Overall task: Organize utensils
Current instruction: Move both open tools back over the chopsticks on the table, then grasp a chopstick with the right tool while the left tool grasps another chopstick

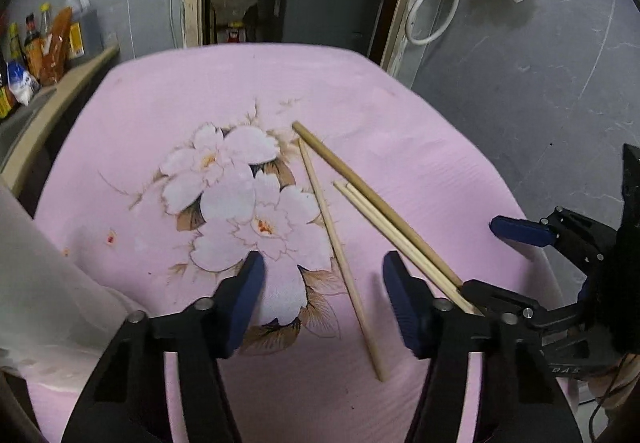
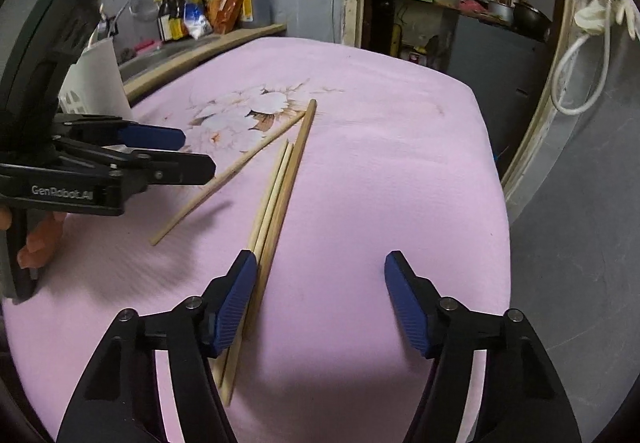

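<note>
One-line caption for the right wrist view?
Open right gripper beside three bundled chopsticks on pink cloth; left gripper over a fourth.

Both wrist cameras sit close above the pink table (image 1: 400,91), angled downward toward its far edge and the doorway (image 2: 460,3). Both share the chopsticks (image 1: 384,211) mid-table.
</note>
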Motion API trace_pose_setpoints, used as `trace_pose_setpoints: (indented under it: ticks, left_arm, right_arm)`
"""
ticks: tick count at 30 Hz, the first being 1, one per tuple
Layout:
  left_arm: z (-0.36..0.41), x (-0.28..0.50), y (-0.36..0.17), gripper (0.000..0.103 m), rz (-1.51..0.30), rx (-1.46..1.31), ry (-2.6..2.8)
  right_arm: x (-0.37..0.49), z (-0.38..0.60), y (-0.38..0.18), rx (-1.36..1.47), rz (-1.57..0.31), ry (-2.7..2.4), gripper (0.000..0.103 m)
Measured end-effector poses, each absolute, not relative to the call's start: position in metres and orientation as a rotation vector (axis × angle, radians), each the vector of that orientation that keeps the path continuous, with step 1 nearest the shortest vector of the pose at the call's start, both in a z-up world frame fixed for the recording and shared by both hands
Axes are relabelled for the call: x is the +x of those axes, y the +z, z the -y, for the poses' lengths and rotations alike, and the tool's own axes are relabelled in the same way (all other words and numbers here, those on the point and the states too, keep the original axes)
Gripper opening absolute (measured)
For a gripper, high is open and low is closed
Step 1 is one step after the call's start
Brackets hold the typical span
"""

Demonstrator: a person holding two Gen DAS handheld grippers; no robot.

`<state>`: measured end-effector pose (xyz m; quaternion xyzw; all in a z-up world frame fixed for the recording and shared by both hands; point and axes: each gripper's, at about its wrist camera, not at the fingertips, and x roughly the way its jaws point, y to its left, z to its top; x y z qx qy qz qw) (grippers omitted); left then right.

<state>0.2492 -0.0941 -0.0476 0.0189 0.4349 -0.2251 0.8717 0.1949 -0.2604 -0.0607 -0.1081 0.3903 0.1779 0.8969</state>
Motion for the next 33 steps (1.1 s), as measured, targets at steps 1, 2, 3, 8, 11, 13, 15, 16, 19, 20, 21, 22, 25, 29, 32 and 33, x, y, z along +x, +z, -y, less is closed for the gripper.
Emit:
trace_pose_setpoints:
  ticks: [1,2,3,8,11,13,15,16,19,20,21,22,25,29,32,33]
  left_arm:
    - [0.094,0.253,-0.050,0.045,-0.922,0.038,-0.467]
    - [0.094,0.253,-0.051,0.042,-0.926,0.039,-0.461]
    - [0.095,0.255,-0.052,0.041,-0.928,0.040,-0.455]
    - [0.096,0.263,-0.052,0.034,-0.940,0.030,-0.441]
    - [0.098,0.269,-0.053,0.030,-0.946,0.034,-0.430]
    - [0.100,0.272,-0.053,0.030,-0.951,0.032,-0.428]
    - [0.100,0.277,-0.054,0.029,-0.958,0.025,-0.430]
    - [0.101,0.279,-0.054,0.029,-0.961,0.025,-0.430]
    - [0.106,0.284,-0.055,0.028,-0.970,0.038,-0.428]
    - [0.108,0.285,-0.055,0.023,-0.971,0.044,-0.424]
    - [0.109,0.286,-0.055,0.019,-0.974,0.055,-0.420]
    - [0.111,0.286,-0.056,0.013,-0.981,0.059,-0.424]
    - [0.111,0.285,-0.058,0.006,-0.978,0.076,-0.417]
    - [0.106,0.279,-0.056,0.004,-0.992,0.064,-0.419]
    - [0.100,0.270,-0.055,0.003,-1.015,0.046,-0.435]
    - [0.097,0.266,-0.054,0.003,-1.024,0.044,-0.446]
  right_arm:
    - [0.197,0.259,-0.060,-0.226,-0.810,0.369,0.063]
    - [0.198,0.259,-0.061,-0.226,-0.813,0.368,0.063]
    - [0.200,0.257,-0.061,-0.229,-0.817,0.366,0.063]
    - [0.208,0.247,-0.062,-0.270,-0.826,0.355,0.062]
    - [0.214,0.243,-0.061,-0.305,-0.819,0.335,0.055]
    - [0.217,0.241,-0.061,-0.324,-0.814,0.322,0.051]
    - [0.220,0.238,-0.062,-0.328,-0.815,0.321,0.050]
    - [0.221,0.237,-0.062,-0.339,-0.814,0.316,0.048]
    - [0.224,0.235,-0.064,-0.378,-0.807,0.292,0.038]
    - [0.225,0.234,-0.064,-0.385,-0.804,0.286,0.035]
    - [0.225,0.235,-0.064,-0.390,-0.799,0.276,0.022]
    - [0.225,0.238,-0.062,-0.384,-0.792,0.270,0.007]
    - [0.223,0.249,-0.060,-0.333,-0.800,0.280,0.006]
    - [0.209,0.258,-0.059,-0.325,-0.796,0.266,0.005]
    - [0.195,0.267,-0.058,-0.312,-0.808,0.259,0.005]
    - [0.191,0.269,-0.057,-0.310,-0.813,0.257,0.005]
